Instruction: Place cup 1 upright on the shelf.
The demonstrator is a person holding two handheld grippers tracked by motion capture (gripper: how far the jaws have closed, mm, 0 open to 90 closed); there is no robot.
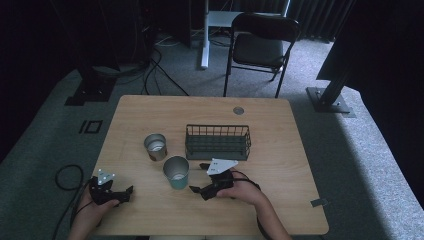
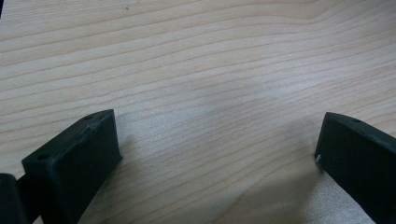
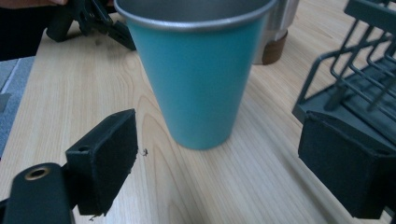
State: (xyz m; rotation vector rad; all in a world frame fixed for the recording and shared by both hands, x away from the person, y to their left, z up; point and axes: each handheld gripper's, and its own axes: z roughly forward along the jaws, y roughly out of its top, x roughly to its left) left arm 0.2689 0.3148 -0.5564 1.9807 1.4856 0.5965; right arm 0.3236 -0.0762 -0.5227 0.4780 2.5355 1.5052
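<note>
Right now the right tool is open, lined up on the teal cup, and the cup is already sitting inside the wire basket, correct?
Not quite. The teal cup stands on the table, in front of the wire basket, not inside it; the high view shows this. The right tool is indeed open and lined up on the cup.

Both tools are black with blocky jaws, grey three-cornered plates and trailing black cables.

The table is pale wood with a smooth, matt grain. The teal cup looks like metal, matt-coated outside with a bare shiny rim, while the second cup is glossy steel with a brown base band. The basket is dark, matt-coated wire, and the right gripper has rough matt black jaws
</note>
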